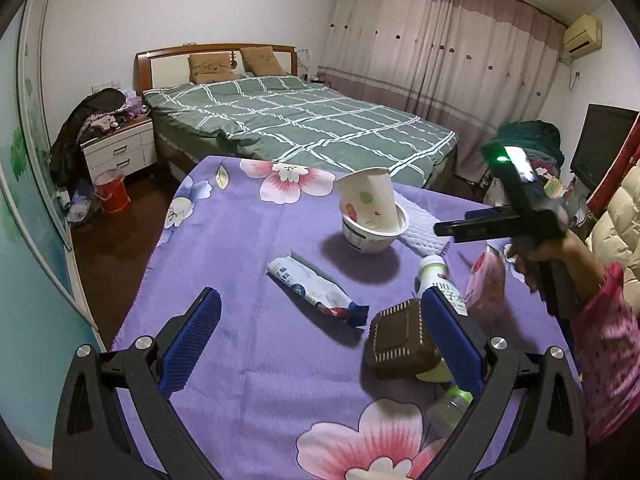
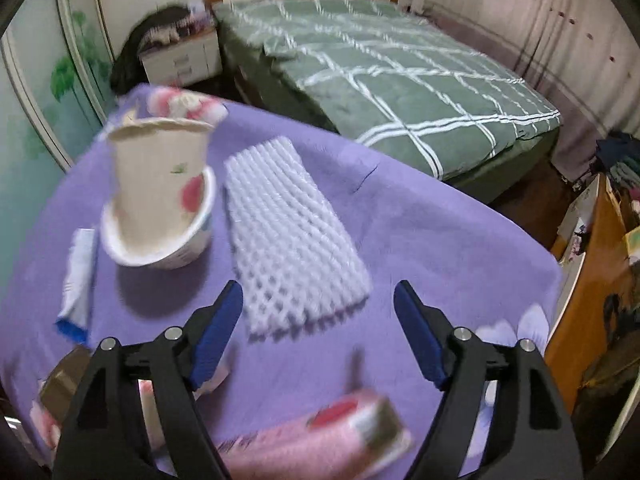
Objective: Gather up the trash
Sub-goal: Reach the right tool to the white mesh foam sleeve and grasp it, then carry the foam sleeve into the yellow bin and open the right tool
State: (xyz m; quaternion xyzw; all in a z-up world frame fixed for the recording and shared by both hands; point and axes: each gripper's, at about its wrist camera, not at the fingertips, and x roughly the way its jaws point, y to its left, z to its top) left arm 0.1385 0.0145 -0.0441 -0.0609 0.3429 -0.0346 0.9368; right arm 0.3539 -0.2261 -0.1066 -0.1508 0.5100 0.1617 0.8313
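the right gripper point(image 2: 318, 332) stands with its blue pads spread wide and nothing between them, hanging over the near end of the white foam fruit net point(image 2: 292, 236); a pink carton point(image 2: 320, 440) lies blurred just below and nearer than the pads, apart from them. the left gripper point(image 1: 320, 344) is also spread and empty, its right pad just beside a brown plastic tray point(image 1: 400, 338) and a white drink bottle point(image 1: 434, 278). judged from the spread jaws, the step in hand looks like reaching for the next piece, most likely the foam net: it is soft and flat, so the pads should come low, straddle one short edge and pinch a fold instead of pressing down on the cloth. the rest of the trash waits near: a paper cup point(image 1: 370, 196) leaning in a white bowl point(image 1: 374, 236), and a crumpled wrapper point(image 1: 316, 290) lying flat. all lies on a purple flowered cloth point(image 1: 248, 360) over a table. beyond stands a bed with a green checked cover point(image 1: 304, 120), a bedside cabinet point(image 1: 120, 148) piled with clothes, a red bucket point(image 1: 112, 192) on the floor, and pink curtains point(image 1: 440, 52). where the trash goes cannot be told for sure.
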